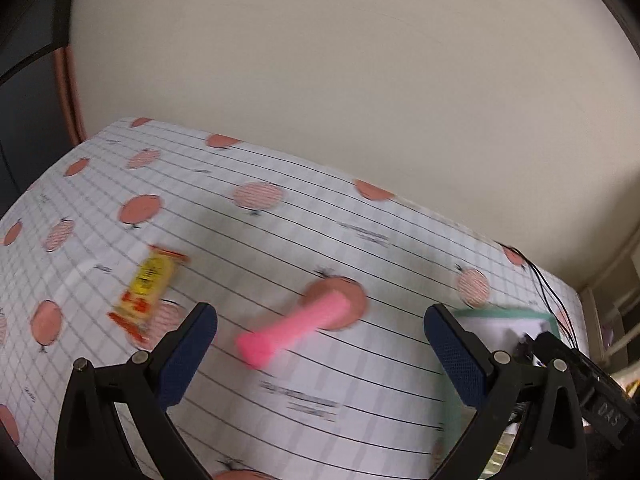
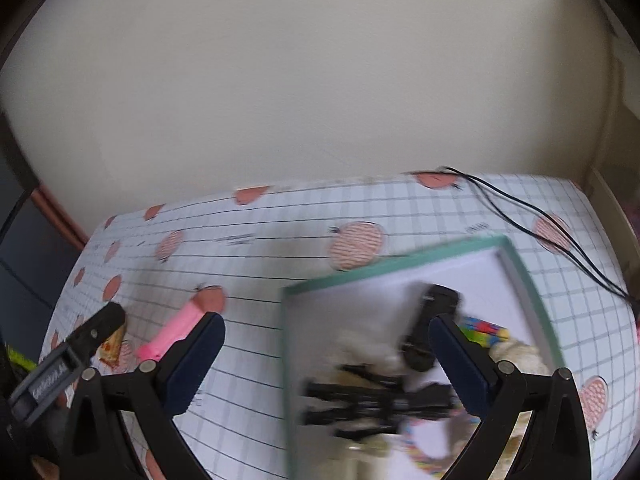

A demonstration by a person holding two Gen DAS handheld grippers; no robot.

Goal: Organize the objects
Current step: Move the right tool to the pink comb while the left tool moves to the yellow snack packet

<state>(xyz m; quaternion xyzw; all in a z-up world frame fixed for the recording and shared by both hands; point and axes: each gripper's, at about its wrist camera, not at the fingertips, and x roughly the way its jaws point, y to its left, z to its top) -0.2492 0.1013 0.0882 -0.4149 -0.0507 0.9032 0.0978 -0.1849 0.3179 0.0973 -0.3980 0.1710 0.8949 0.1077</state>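
The left gripper (image 1: 320, 356) has its 2 jaws spread wide apart, and nothing is held between them. A pink stick (image 1: 294, 330) lies on the table just ahead of the gap, a bit nearer the left jaw. Its far end rests on a round orange spot printed on the tablecloth (image 1: 360, 232). Past the left jaw lies a yellow and orange snack packet (image 1: 146, 292), well apart from the pink stick. Nothing stands between the jaws and the stick. Behind the right jaw sits a box with a green rim (image 1: 504, 314), and part of it is hidden by the jaw.

The right gripper (image 2: 326, 354) also has its 2 jaws wide apart and holds nothing. The same box with the green rim (image 2: 400, 262) fills the space ahead of the gap and reaches behind the right jaw. Inside it are blurry black things (image 2: 372, 400), a colourful piece (image 2: 484, 330) and something pale, too fuzzy to name. The pink stick shows just past the left jaw here, outside the box. Farther left, the other gripper's black finger covers part of the snack packet. 2 thin black wires (image 2: 532, 216) run across the cloth beyond the right jaw. A plain wall (image 2: 320, 80) stands behind the table.
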